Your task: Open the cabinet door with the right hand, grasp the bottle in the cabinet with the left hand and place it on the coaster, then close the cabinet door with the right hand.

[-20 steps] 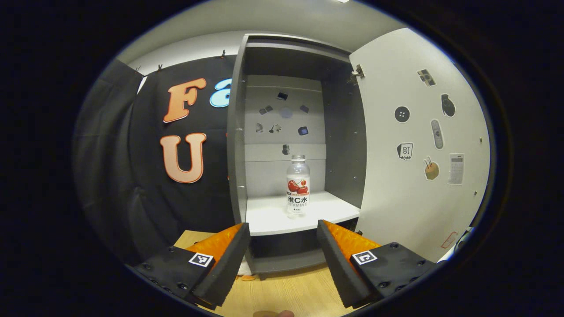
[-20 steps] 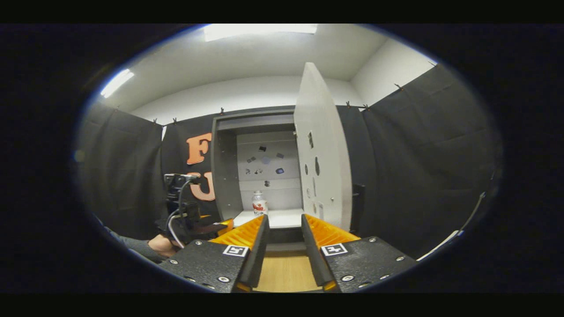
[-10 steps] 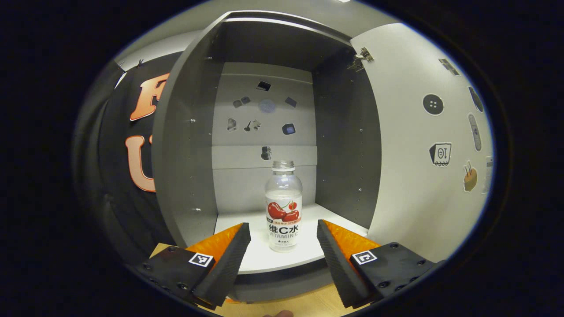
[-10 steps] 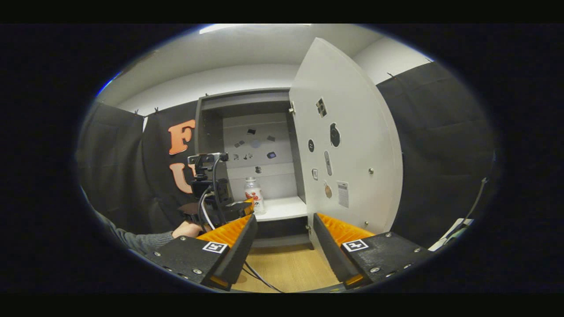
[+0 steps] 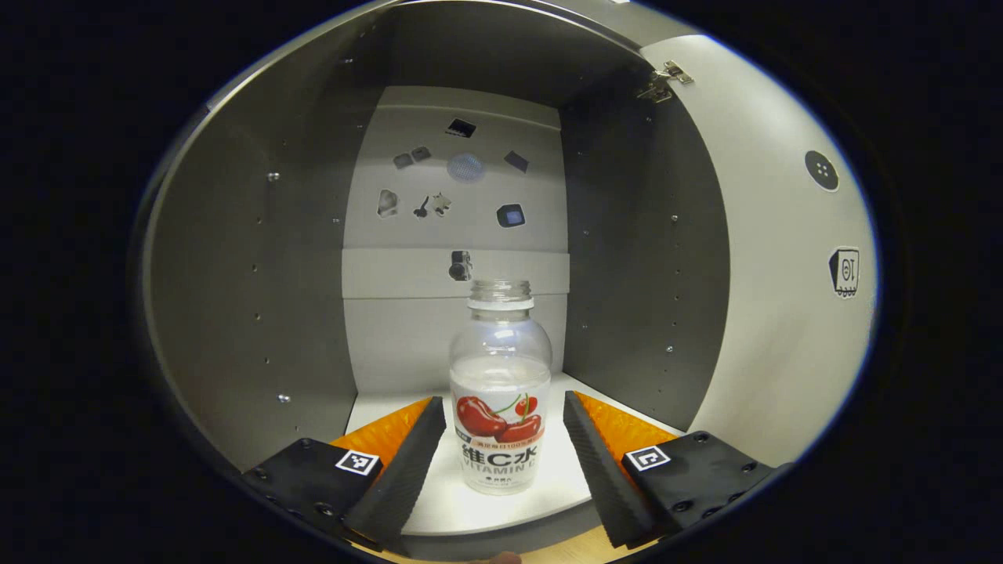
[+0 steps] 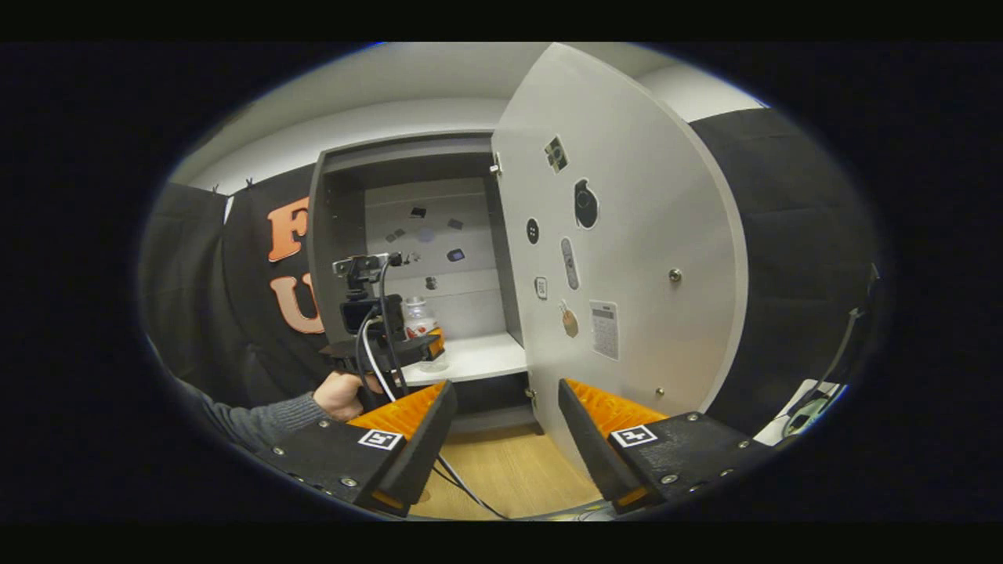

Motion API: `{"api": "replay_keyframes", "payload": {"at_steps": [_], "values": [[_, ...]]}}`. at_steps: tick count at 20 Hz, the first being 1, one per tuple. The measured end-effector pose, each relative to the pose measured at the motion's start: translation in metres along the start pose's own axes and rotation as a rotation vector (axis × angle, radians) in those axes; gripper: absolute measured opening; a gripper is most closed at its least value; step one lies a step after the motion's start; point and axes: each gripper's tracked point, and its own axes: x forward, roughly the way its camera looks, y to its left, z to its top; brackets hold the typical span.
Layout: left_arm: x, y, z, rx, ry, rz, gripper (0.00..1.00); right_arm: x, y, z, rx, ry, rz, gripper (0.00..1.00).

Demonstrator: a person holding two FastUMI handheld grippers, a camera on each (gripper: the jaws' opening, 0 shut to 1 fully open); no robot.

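A clear bottle [image 5: 501,392] with a cherry label and no cap stands upright on the white shelf [image 5: 541,482] inside the grey cabinet [image 5: 251,313]. My left gripper [image 5: 504,407] is open, its fingers reaching either side of the bottle's lower half with a gap on both sides. In the right gripper view the left gripper [image 6: 427,348] is at the cabinet mouth, mostly hiding the bottle [image 6: 419,315]. My right gripper [image 6: 501,392] is open and holds nothing, hanging back over the wooden table just left of the open door [image 6: 627,235].
The cabinet door [image 5: 783,258], dotted with stickers, stands swung wide to the right. A hand [image 6: 338,392] in a grey sleeve holds the left gripper, with a cable trailing down over the wooden tabletop [image 6: 509,478]. Black cloth walls surround the cabinet.
My left gripper has moved forward into the cabinet, so the bottle now stands between its fingers. The right gripper has shifted right and opened wider, seeing more of the door's inner face.
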Motion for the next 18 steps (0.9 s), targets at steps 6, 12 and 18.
{"api": "replay_keyframes", "payload": {"at_steps": [6,12,18], "values": [[0.023,-0.002,-0.009,0.001,0.016,-0.006,0.98,0.011,-0.008,-0.005,0.002,0.027,-0.04,0.82],[-0.01,0.007,0.017,0.015,-0.05,0.028,0.85,0.008,-0.005,-0.009,0.007,0.041,-0.017,0.82],[-0.095,0.014,0.045,0.05,-0.133,0.073,0.86,-0.03,-0.003,-0.012,0.025,0.041,0.052,0.82]]}}
